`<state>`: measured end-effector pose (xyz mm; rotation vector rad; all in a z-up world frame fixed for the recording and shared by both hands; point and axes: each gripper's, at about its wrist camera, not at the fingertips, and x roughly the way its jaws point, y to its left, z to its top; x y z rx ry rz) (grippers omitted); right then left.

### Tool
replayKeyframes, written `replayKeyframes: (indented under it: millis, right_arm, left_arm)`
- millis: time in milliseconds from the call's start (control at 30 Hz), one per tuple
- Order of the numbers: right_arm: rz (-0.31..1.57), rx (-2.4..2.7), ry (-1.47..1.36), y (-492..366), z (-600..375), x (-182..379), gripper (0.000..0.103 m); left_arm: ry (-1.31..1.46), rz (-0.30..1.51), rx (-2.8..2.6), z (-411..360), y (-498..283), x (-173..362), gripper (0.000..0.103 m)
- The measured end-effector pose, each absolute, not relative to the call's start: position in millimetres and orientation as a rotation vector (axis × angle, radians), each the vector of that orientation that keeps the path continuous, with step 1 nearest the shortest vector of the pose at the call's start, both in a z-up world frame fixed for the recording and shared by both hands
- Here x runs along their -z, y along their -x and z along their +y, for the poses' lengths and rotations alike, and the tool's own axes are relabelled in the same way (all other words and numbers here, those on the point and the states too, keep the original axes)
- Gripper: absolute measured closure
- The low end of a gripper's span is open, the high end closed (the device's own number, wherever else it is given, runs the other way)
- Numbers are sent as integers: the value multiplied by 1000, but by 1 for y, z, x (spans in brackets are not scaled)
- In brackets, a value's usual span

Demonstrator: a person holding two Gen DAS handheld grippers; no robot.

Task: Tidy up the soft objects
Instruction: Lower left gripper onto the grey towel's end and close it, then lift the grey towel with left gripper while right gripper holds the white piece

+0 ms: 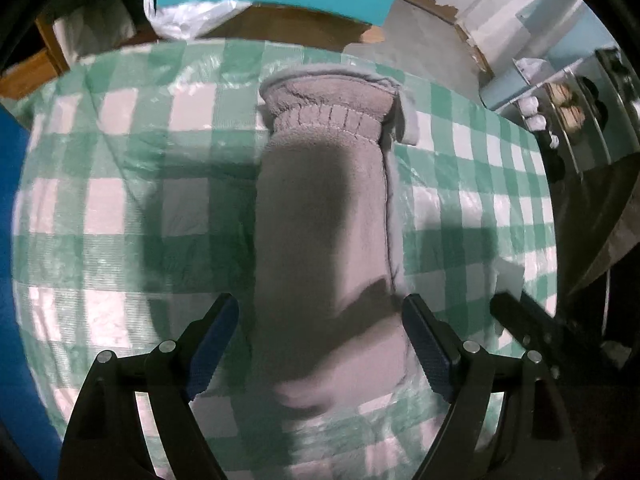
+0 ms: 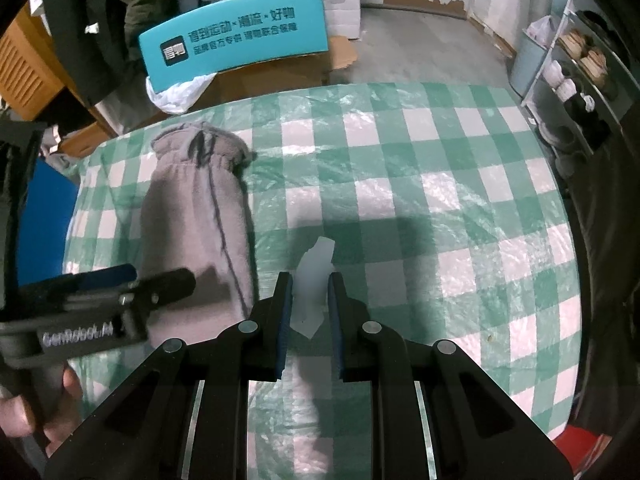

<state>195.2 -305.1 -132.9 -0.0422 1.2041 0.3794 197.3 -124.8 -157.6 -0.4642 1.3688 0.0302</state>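
Fleece glove [image 1: 324, 216] lies flat on your checked counter [image 1: 120, 200], its tip between your left gripper's [image 1: 320, 344] wide-spread fingers, while your right gripper [image 2: 308, 304] pinches a white scrap [image 2: 314, 276].

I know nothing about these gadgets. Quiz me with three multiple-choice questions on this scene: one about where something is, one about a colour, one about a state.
1. Where does the grey fleece glove lie?
A. on the checked tablecloth
B. on the floor
C. on the shelf

2. What colours are the tablecloth checks?
A. red and black
B. green and white
C. blue and yellow

3. How does the left claw stand?
A. shut on the glove
B. open, astride the glove's near end
C. out of sight

Answers:
1 A, it lies flat on the cloth.
2 B, green and white squares show in both views.
3 B, its fingers stand wide apart, either side of the glove.
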Motion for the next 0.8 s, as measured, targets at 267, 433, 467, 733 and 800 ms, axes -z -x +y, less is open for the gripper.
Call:
replayKeyframes:
  millis: [267,433,467,733,800]
  right_arm:
    - [1214,-376,32,-197,-308,136,87]
    - [1216,-380,32,-198,-308,137,87]
    - [1218,-379,32,-198,-308,138,87]
    - [1230,-380,32,-198,-307,141,87]
    - [1231,-382,33,-198,-306,141,87]
  left_arm:
    - [516,1397,-58,-130,-205,173,18]
    - [526,1382,-78,-131,-206,175,18]
    - [525,1386,-79,-131,-206,176,18]
    - [480,1382,-99,-132,-209,174,60]
    - [472,1376,-102,-132,-208,174,70]
